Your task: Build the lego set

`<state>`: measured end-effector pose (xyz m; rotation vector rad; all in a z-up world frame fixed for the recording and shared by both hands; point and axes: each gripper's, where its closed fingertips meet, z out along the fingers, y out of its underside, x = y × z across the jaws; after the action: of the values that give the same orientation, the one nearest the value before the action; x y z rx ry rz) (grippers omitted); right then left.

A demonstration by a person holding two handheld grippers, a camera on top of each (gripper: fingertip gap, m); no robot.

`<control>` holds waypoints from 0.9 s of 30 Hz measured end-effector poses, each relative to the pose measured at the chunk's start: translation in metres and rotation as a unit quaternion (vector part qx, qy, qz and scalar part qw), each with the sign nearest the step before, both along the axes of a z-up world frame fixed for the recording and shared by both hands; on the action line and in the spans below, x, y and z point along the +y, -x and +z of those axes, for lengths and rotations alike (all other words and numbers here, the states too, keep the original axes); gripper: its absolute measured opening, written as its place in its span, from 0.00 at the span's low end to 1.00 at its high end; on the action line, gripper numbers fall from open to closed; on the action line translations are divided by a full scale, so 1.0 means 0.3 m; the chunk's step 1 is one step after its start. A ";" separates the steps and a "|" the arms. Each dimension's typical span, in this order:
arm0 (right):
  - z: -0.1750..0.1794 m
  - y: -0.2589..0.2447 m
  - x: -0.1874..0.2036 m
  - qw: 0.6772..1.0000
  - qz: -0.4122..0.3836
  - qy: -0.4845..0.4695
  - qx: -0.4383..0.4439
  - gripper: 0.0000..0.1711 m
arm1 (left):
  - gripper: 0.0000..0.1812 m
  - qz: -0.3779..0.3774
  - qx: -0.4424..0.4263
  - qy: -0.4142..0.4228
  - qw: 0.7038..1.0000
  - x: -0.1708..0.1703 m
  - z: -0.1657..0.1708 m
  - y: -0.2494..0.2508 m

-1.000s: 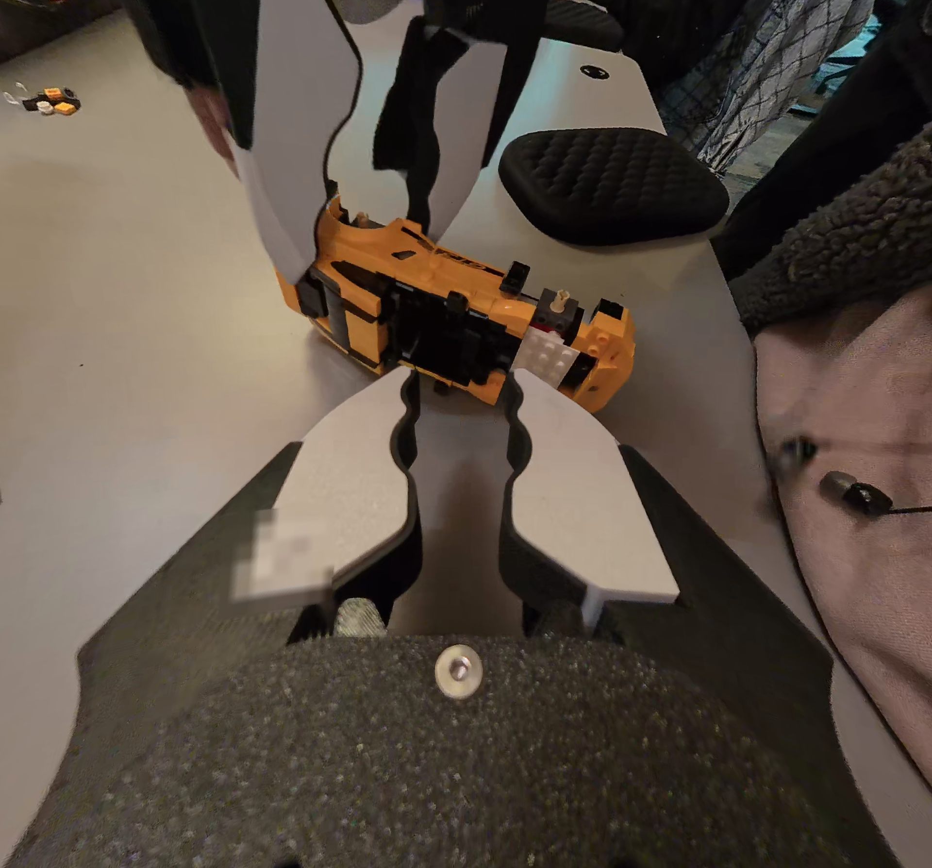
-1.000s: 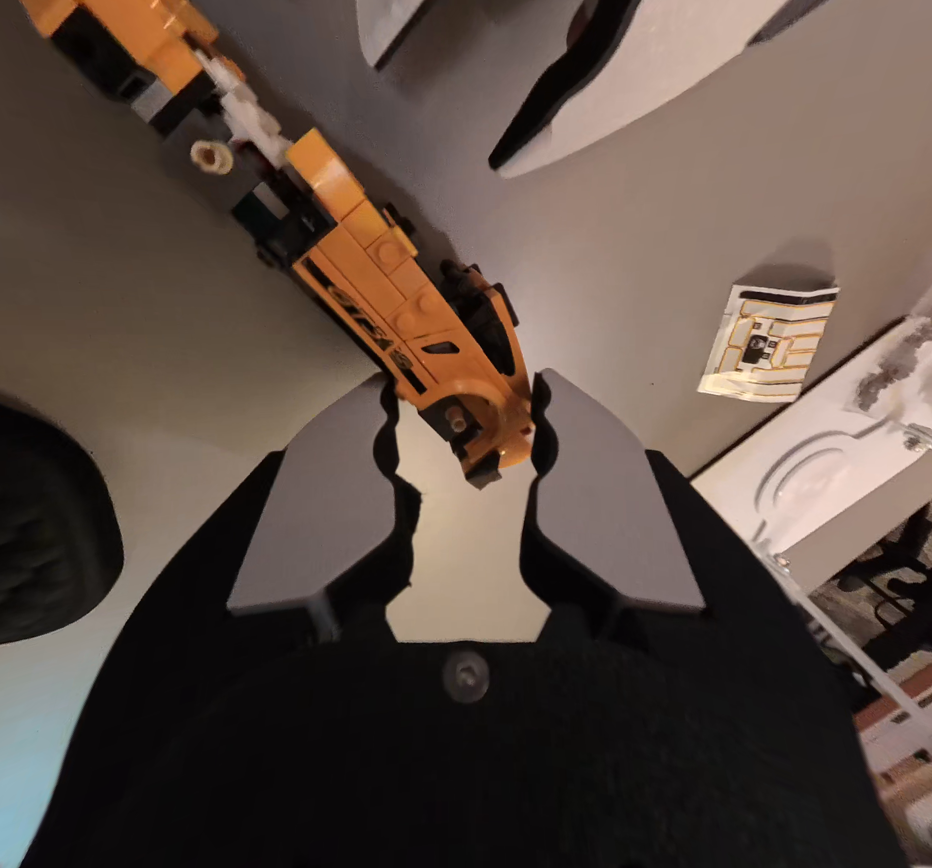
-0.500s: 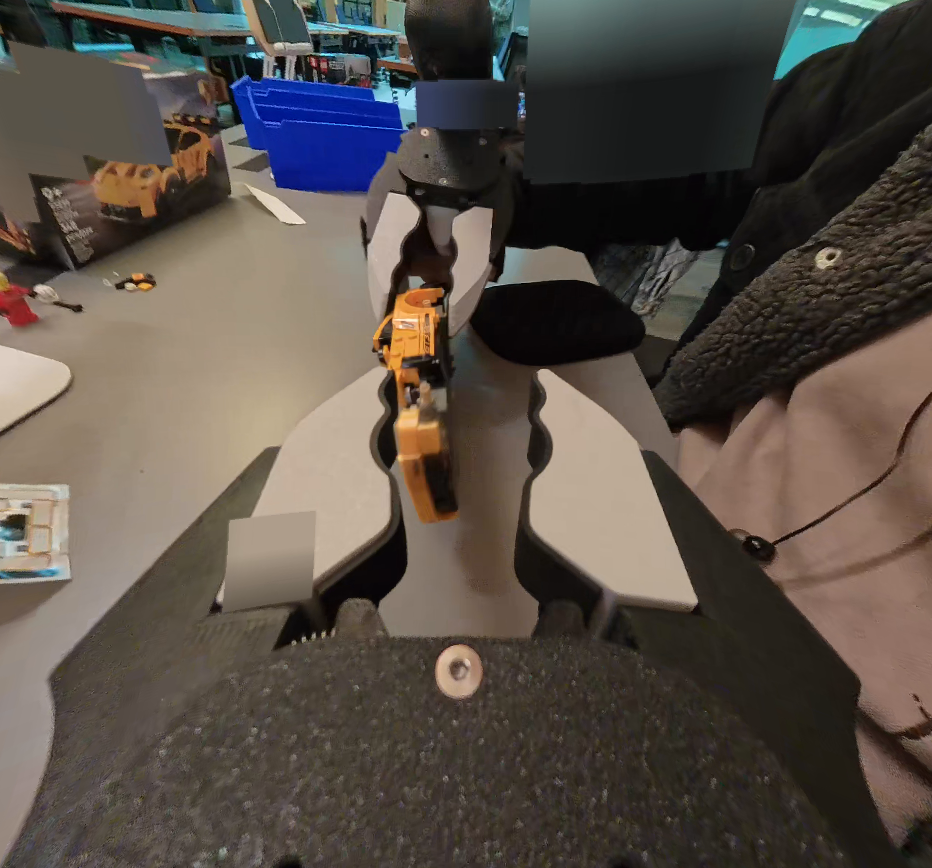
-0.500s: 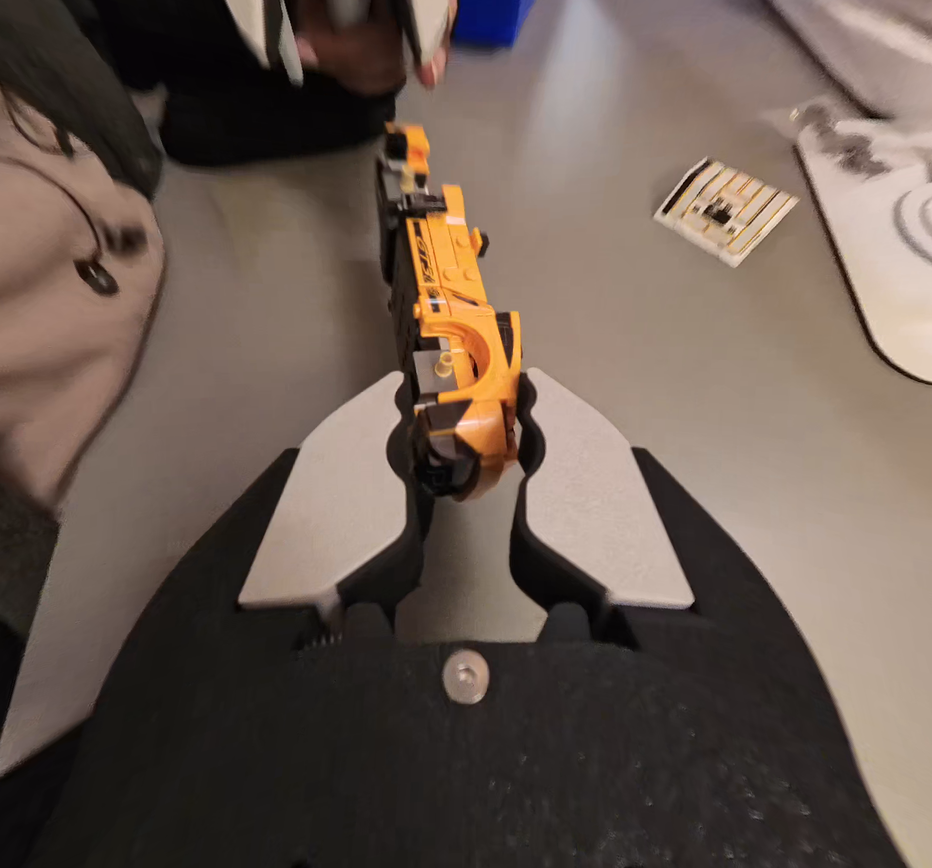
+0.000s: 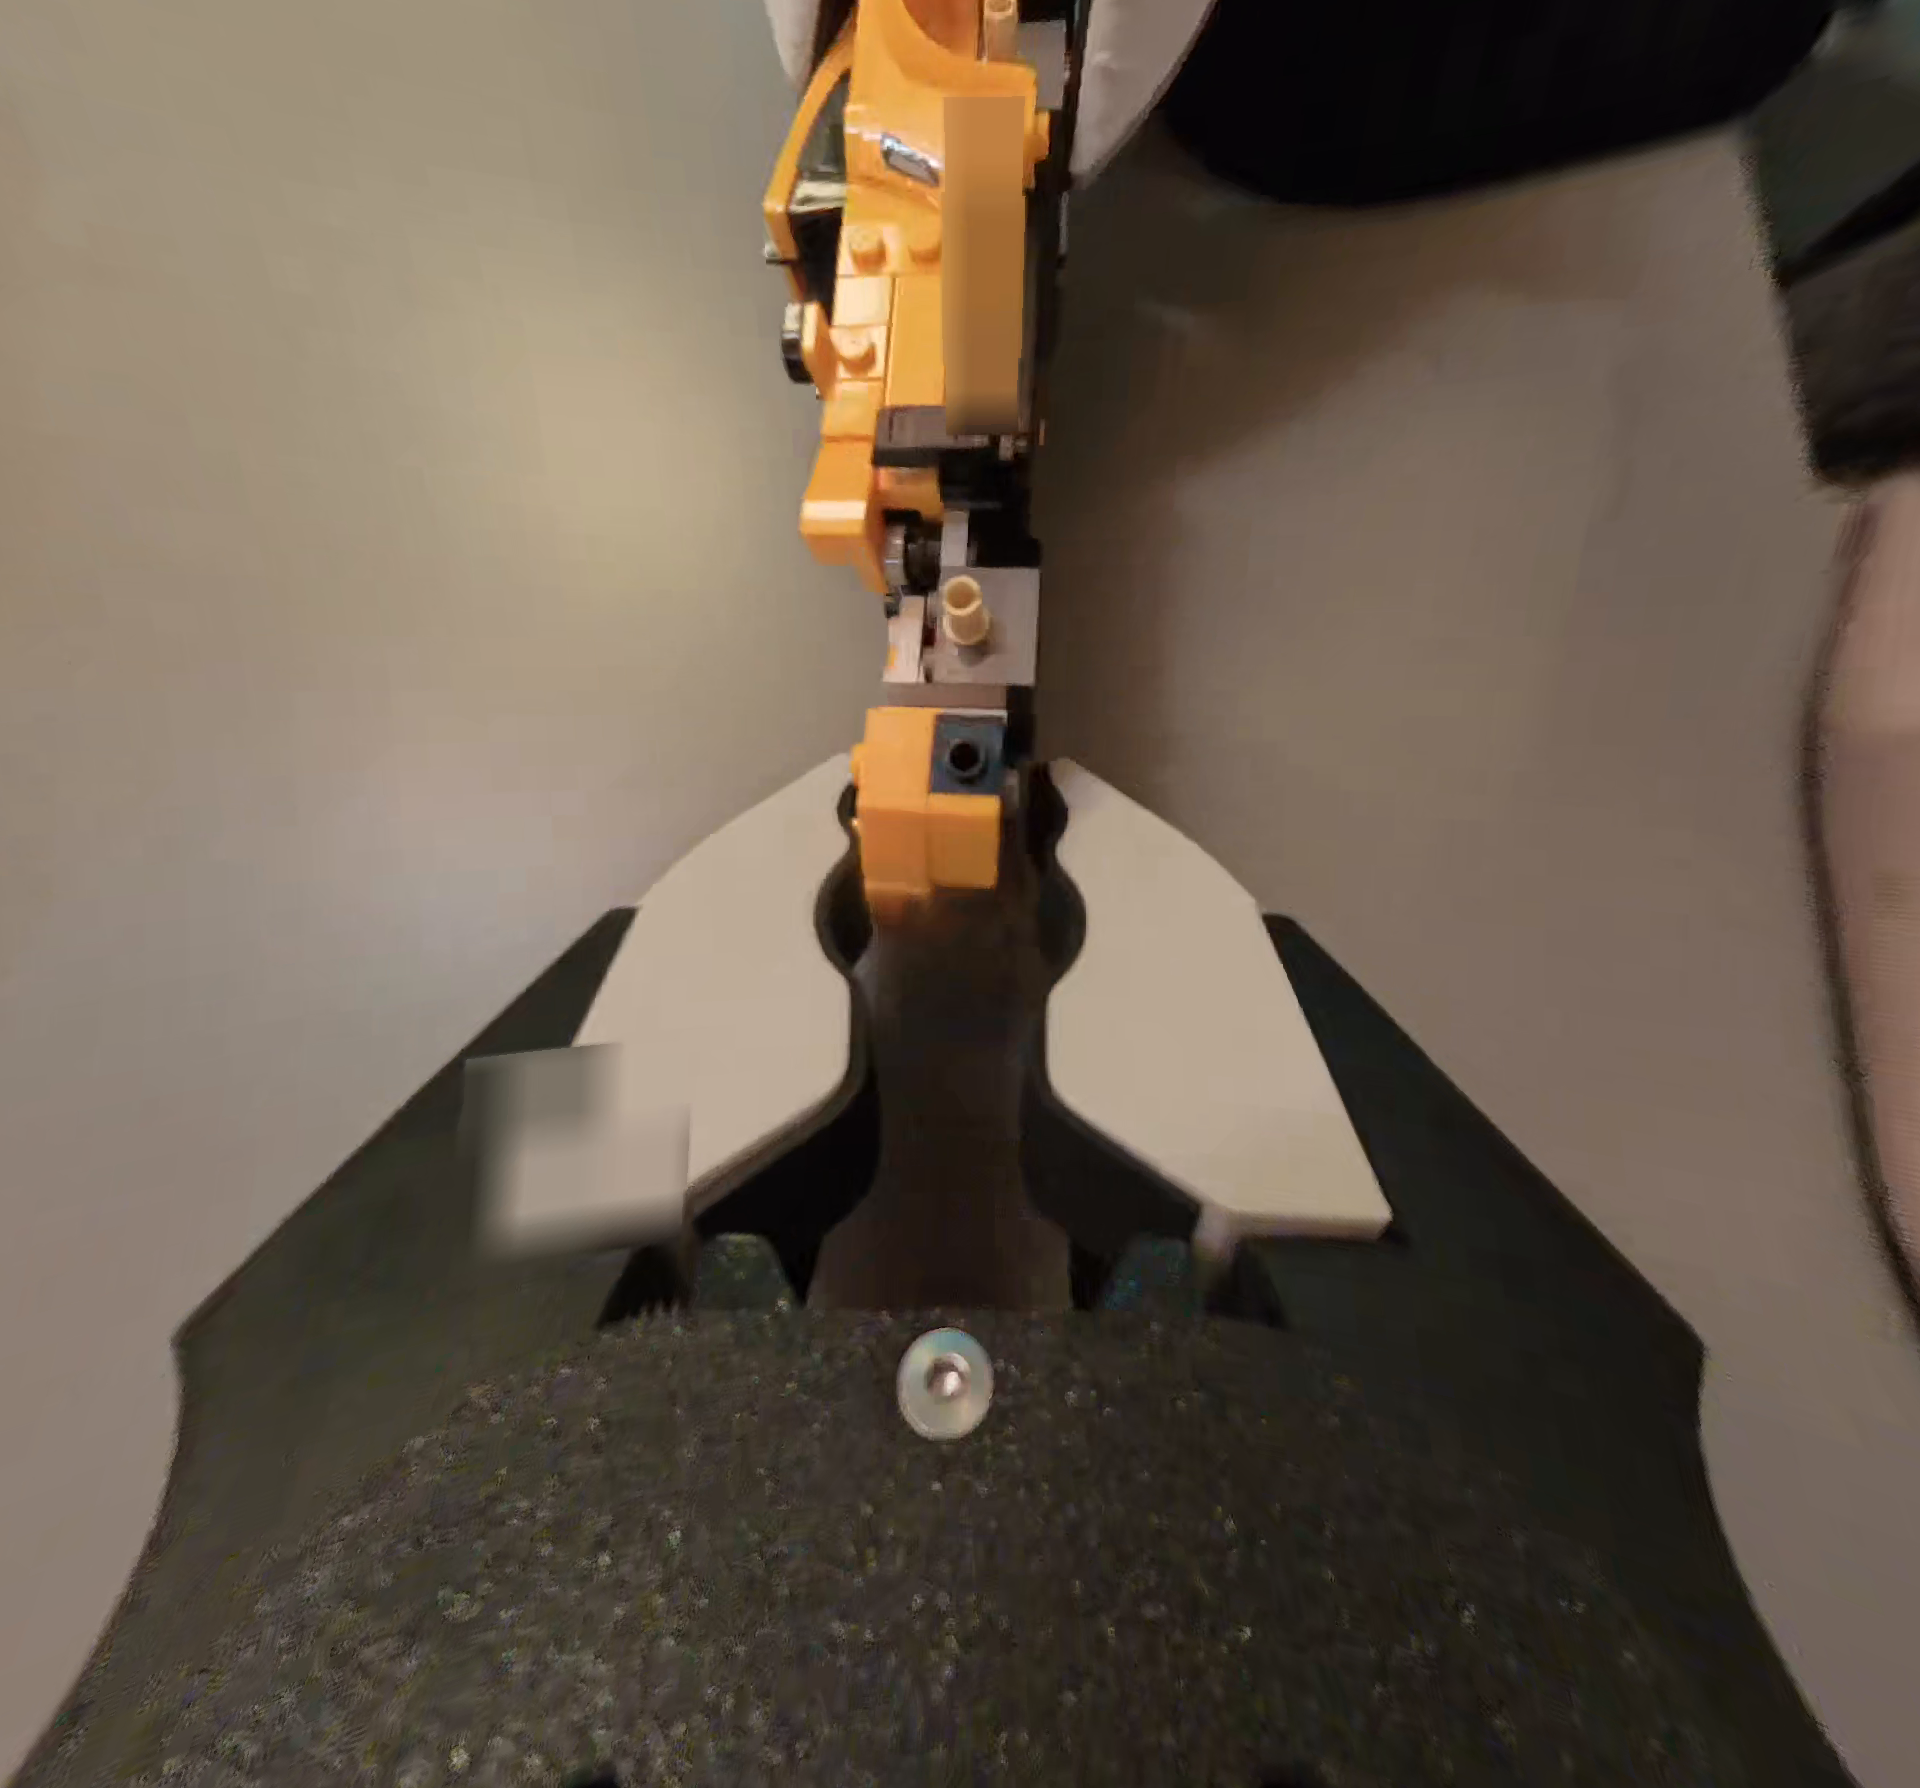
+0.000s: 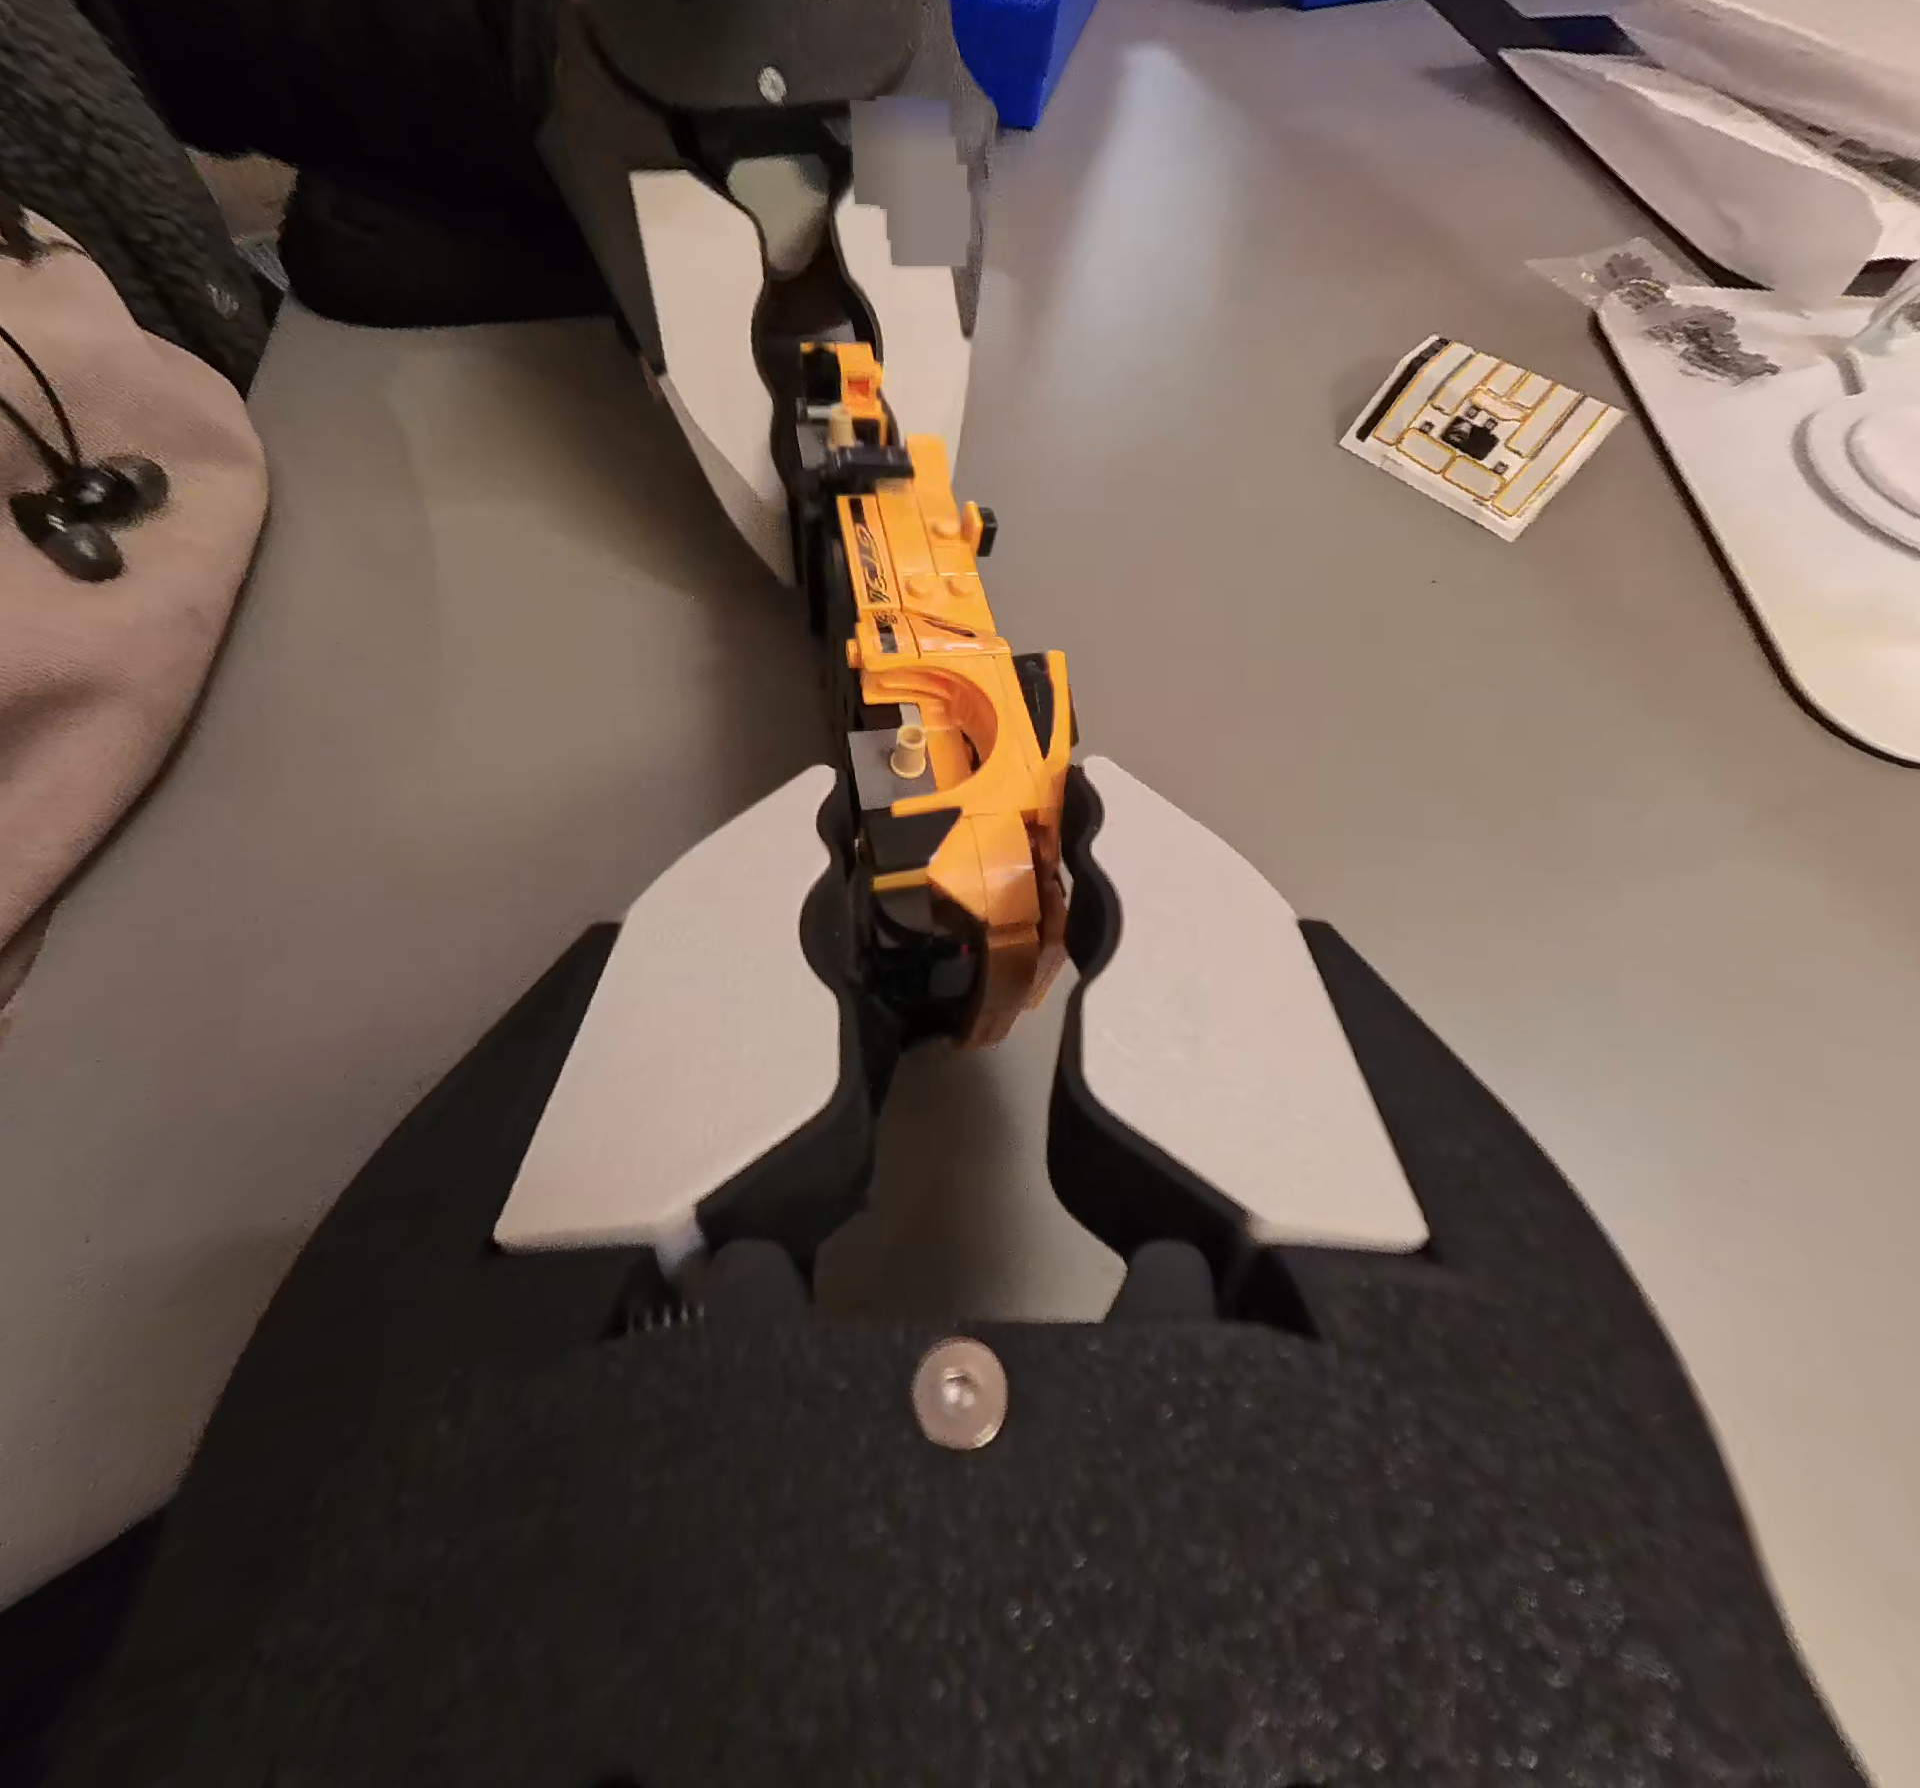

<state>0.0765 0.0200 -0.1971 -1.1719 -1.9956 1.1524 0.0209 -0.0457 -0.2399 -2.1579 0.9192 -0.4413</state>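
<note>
Right wrist view: right gripper (image 6: 956,897) clamped on one end of the orange Lego car (image 6: 935,699), held on its side above the grey table (image 6: 1299,803). Left gripper (image 5: 940,803) pinches the opposite end, fingers closed on it. Sticker sheet (image 6: 1481,434) lies right of the car, blue bins (image 6: 997,3) beyond.

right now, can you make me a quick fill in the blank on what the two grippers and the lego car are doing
1. The orange lego car is gripped at both ends by ____ grippers.
2. The right gripper holds the end with the curved wheel ____.
3. The left gripper is ____ on the car's other end.
4. The sticker sheet lies on the grey ____.

Missing words: two; arch; shut; table
</note>
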 end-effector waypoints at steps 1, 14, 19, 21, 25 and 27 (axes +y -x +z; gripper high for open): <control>-0.008 0.000 0.004 1.000 -0.002 -0.011 -0.001 0.22 | 0.15 0.003 0.014 -0.010 1.000 0.004 0.004 0.006; -0.005 0.007 -0.029 0.989 -0.011 -0.148 -0.020 0.23 | 0.15 -0.032 0.076 -0.115 0.990 -0.050 0.212 -0.032; -0.022 0.010 -0.054 0.986 -0.023 -0.166 -0.001 0.23 | 0.15 -0.050 0.053 -0.148 0.986 -0.055 0.302 -0.094; -0.031 0.012 -0.057 0.986 -0.029 -0.161 0.004 0.23 | 0.15 -0.058 0.052 -0.156 0.985 -0.049 0.322 -0.122; -0.037 0.012 -0.052 0.988 -0.033 -0.154 0.007 0.23 | 0.15 -0.066 0.056 -0.161 0.983 -0.039 0.333 -0.149; -0.037 0.013 -0.052 0.988 -0.032 -0.149 0.008 0.23 | 0.15 -0.065 0.050 -0.160 0.984 -0.038 0.334 -0.148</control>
<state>0.0725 0.0045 -0.2083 -1.0589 -2.0174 0.7938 0.0654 -0.0572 -0.1397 -1.8479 1.1104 -0.2289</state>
